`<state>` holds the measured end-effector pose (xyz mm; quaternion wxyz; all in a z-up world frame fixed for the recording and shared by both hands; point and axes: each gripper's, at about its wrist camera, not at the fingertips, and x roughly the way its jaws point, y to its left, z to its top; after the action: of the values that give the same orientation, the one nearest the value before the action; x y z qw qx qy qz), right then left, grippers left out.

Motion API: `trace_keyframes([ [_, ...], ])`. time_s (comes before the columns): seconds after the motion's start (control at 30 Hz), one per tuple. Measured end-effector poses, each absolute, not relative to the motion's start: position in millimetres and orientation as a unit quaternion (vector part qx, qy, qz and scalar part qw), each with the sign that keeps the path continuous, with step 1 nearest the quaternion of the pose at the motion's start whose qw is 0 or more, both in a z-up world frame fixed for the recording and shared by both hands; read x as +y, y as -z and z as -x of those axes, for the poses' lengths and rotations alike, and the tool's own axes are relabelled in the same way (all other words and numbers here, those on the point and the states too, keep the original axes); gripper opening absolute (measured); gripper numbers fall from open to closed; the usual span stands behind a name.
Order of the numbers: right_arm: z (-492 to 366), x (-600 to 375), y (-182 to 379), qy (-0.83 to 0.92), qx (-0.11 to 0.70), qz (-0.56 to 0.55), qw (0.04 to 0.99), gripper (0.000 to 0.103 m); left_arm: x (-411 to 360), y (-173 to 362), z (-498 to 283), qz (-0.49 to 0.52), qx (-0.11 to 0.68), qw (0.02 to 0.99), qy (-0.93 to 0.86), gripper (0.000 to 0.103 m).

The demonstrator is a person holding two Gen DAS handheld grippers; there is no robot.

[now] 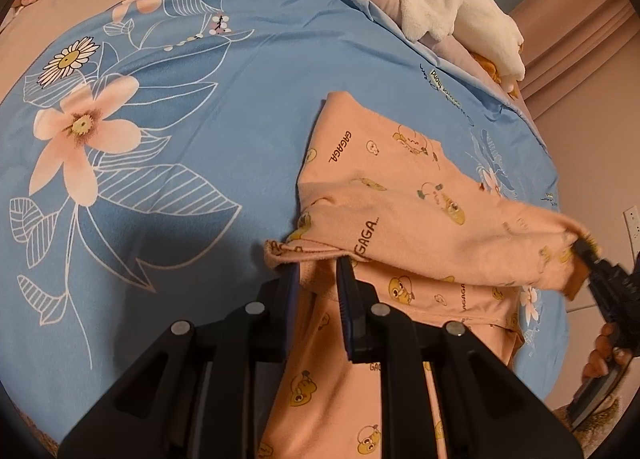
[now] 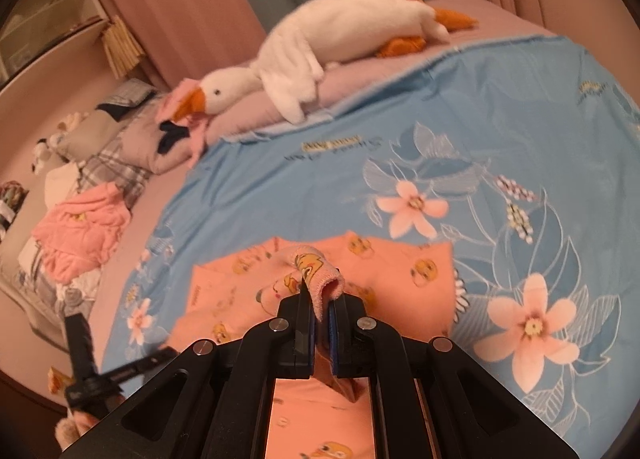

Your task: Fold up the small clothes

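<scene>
Nearest the left wrist camera, the left hand-held gripper [image 1: 316, 271] has its black, blue-padded jaws closed most of the way on a bunched fold of the peach garment [image 1: 384, 211], a soft knit printed with yellow cartoon ducks and the word "GAGAGA". From that pinch the cloth hangs down between the gripper's arms and also stretches to the right, where the right hand-held gripper [image 1: 582, 249] grips its far corner, lifted off the bed.

In the right wrist view, the right hand-held gripper [image 2: 320, 305] is nearly closed on a ribbed, rolled cuff of the peach garment [image 2: 360, 259], which curls over the fingertips. The rest of the garment lies spread on the blue floral bedspread [image 2: 500, 119], a smooth sheet with pink flowers and white-outlined leaves, close to the bed's near edge. The left hand-held gripper [image 2: 120, 369] shows at lower left, blurred.

Farther back, a white plush goose [image 2: 320, 35] with an orange beak lies along the bed's far edge on a mauve quilt [image 2: 248, 107]. Toward the far left corner sit a crumpled pink quilted garment [image 2: 80, 235] and a plaid pillow [image 2: 112, 167].
</scene>
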<state>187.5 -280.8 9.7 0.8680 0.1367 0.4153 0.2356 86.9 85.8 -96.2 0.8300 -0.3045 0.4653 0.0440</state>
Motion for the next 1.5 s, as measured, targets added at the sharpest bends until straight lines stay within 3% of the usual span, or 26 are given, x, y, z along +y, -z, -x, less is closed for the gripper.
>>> trace_keyframes([
  [0.47,-199.6,-297.0,68.4,-0.182,0.519,-0.141,0.823,0.007,85.1,89.4,-81.4,0.314,0.47,0.825,-0.027,0.024],
  [0.53,-199.9,-297.7,73.8,-0.178,0.524,-0.142,0.821,0.007,85.5,86.4,-81.2,0.319,0.468,0.824,-0.026,0.03],
  [0.9,-204.4,-298.4,60.7,-0.168,0.503,-0.129,0.838,0.007,88.0,69.7,-95.0,0.309,0.444,0.84,-0.031,0.035],
  [1.5,-214.3,-301.0,76.7,-0.128,0.514,-0.113,0.841,0.007,74.5,102.4,-123.4,0.262,0.496,0.827,-0.045,0.033],
])
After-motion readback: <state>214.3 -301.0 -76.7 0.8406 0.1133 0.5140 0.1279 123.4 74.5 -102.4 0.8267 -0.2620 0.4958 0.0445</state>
